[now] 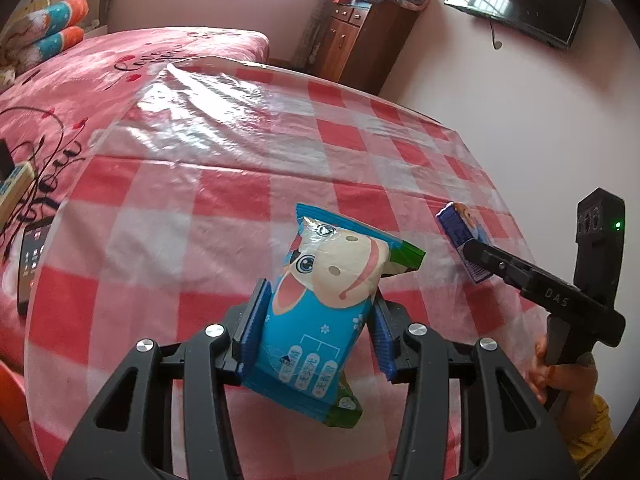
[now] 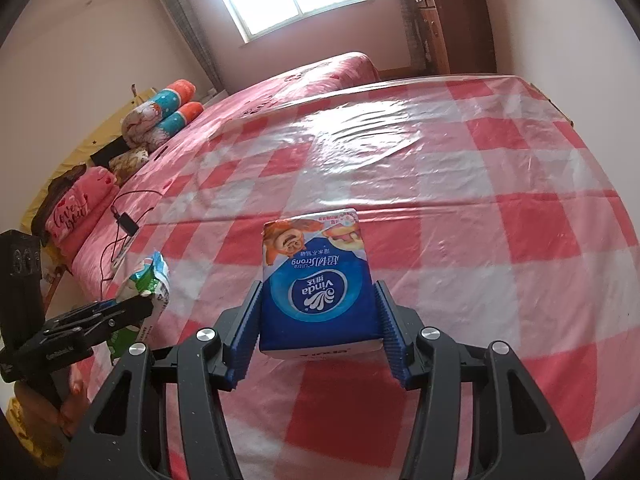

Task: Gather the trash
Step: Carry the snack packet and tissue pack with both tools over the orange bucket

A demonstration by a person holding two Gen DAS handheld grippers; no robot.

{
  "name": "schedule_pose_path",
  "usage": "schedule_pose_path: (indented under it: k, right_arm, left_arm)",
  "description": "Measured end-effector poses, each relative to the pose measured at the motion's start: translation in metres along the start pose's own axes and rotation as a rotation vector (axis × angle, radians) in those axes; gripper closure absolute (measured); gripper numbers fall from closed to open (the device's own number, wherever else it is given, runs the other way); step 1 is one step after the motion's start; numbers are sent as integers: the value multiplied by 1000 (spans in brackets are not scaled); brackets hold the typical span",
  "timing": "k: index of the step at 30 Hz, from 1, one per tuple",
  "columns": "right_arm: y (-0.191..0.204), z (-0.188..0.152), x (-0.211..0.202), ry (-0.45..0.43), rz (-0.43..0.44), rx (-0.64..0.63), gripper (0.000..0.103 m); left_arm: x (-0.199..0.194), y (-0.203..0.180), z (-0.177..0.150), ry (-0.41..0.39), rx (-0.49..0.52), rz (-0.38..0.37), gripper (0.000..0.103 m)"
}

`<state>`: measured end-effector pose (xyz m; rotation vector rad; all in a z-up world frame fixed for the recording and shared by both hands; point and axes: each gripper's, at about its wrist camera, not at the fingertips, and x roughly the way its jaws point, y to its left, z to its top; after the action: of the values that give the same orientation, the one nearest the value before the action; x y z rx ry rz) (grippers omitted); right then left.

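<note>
Left wrist: left tongs [image 1: 318, 320] clamp wet-wipes pack [image 1: 320, 300].

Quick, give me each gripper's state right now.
Left gripper: shut on the blue cartoon-cow packet, held above the checked table.
Right gripper: shut on the blue Vinda tissue pack.

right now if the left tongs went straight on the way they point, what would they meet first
Probably the checked tablecloth: the left tongs, shut on the wipes packet, point down at bare cloth. Depth is unclear.
</note>
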<state>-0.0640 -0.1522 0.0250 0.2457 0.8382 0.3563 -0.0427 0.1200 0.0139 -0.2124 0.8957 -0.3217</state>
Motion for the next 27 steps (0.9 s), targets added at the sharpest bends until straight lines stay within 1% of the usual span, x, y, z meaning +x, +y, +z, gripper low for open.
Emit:
schedule_pose_path:
  k: [4,15,22,27]
  right_arm:
    - [9,-4,-4,4,18,-7,48]
    - [60,-15,-8,33,71,-86,48]
    - [95,-26,-2,81,131,-128,48]
    - [124,-34,3,118,174,-165,48]
  left_arm:
    - [-16,6,-8,-18,-14,-1,55]
    - [-60,28,-28,-73,-65,1,55]
    - [-86,50,-43,-103,-106,17,55]
    - [-105,72,-55,-116,-145,36,55]
